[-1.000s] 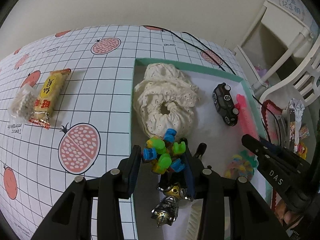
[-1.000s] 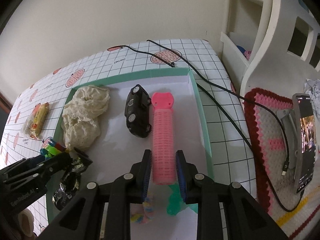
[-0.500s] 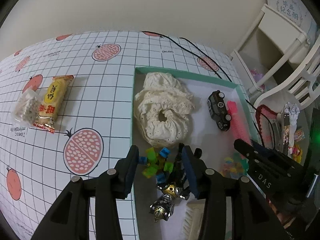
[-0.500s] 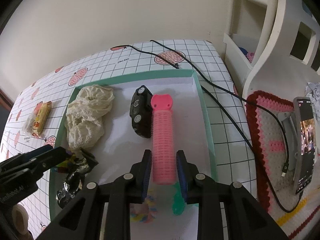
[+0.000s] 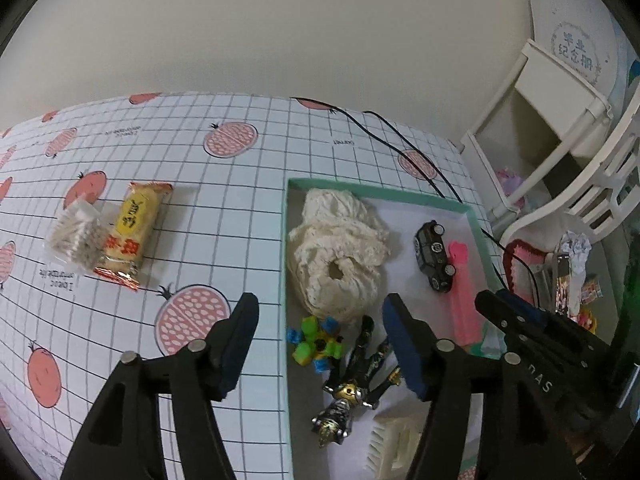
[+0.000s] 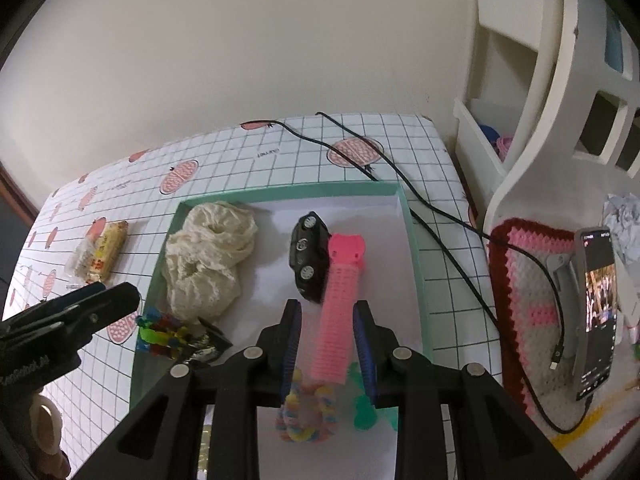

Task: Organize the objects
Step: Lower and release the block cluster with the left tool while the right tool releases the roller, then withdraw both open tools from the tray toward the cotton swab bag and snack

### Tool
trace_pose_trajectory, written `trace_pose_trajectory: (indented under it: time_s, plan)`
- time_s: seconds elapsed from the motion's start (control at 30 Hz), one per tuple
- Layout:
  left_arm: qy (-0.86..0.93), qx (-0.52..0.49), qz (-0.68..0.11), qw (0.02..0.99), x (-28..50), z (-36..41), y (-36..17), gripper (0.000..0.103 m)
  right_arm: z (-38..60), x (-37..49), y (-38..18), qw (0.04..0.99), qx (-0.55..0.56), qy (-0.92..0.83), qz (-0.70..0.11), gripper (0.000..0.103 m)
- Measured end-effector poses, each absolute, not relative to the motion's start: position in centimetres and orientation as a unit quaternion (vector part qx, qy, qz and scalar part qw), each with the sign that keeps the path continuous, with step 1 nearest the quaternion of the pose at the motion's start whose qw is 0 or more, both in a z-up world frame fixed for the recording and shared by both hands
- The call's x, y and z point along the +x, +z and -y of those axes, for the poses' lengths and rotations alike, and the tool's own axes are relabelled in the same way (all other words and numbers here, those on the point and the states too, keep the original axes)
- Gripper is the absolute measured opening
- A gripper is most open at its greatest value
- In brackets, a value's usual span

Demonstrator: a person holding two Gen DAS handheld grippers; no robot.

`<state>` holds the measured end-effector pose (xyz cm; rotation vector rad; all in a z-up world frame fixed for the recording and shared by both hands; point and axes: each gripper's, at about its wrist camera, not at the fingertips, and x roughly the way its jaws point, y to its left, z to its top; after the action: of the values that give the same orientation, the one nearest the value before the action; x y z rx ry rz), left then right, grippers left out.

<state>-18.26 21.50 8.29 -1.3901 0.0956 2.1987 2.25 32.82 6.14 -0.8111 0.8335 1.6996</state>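
Observation:
A teal-rimmed tray (image 5: pixel 286 248) (image 6: pixel 414 240) holds a cream scrunchie (image 5: pixel 336 256), a black toy car (image 5: pixel 434 256), a pink hair roller (image 6: pixel 340 300) and a black-and-gold figure (image 5: pixel 352 384). A colourful block toy (image 5: pixel 316 338) lies in it by the left rim, just below the scrunchie. My left gripper (image 5: pixel 320 312) hangs open above the block toy, touching nothing. My right gripper (image 6: pixel 326 316) is open by a narrow gap. The roller lies in the tray between its fingers in view, not held.
A yellow snack pack (image 5: pixel 128 232) and a clear pack of cotton swabs (image 5: pixel 76 232) lie on the gridded tablecloth left of the tray. A black cable (image 6: pixel 440 220) runs past the tray's right side to a phone (image 6: pixel 598 312) on a crochet mat (image 6: pixel 532 264). White shelving (image 6: pixel 540 80) stands at the right.
My left gripper opened and let go of the block toy, which now lies in the tray; the gripper pulled back. My right gripper also drew back from the roller.

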Motion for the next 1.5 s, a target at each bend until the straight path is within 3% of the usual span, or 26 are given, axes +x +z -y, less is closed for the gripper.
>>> trace_pose_trajectory:
  time_s: [0.13,0.23,0.33,0.4,0.53,0.63,0.83,1.03,1.5]
  plan:
    - [0.818,-0.512,-0.038,0.259,-18.5,-21.2,8.3,0.071,-32.8,2.0,5.9,0.514,-0.342,0.706,-0.348,0.032]
    - [0.820,-0.513,-0.038,0.252,-18.7,-21.0,8.0,0.079,-32.8,1.9,5.8,0.515,-0.344,0.705,-0.345,0.049]
    - [0.824,-0.510,-0.038,0.245,-18.9,-20.7,7.9,0.082,-32.7,1.9,5.8,0.516,-0.342,0.706,-0.343,0.058]
    - [0.827,-0.508,-0.036,0.239,-19.0,-20.4,7.7,0.091,-32.7,1.9,5.7,0.516,-0.342,0.707,-0.343,0.063]
    - [0.832,-0.504,-0.035,0.230,-19.1,-19.9,7.6,0.092,-32.8,1.7,5.5,0.512,-0.341,0.709,-0.344,0.073]
    - [0.841,-0.494,-0.032,0.220,-19.3,-19.7,7.7,0.101,-32.8,1.8,5.3,0.513,-0.341,0.707,-0.347,0.079]
    - [0.845,-0.490,-0.030,0.213,-19.5,-19.4,7.6,0.103,-32.9,2.0,5.1,0.516,-0.340,0.706,-0.346,0.096]
    - [0.847,-0.491,-0.035,0.203,-19.6,-19.2,7.3,0.103,-33.0,1.9,5.2,0.519,-0.337,0.706,-0.344,0.103]
    - [0.850,-0.485,-0.040,0.199,-20.6,-18.2,7.8,0.103,-32.9,1.5,5.1,0.517,-0.332,0.707,-0.352,0.103]
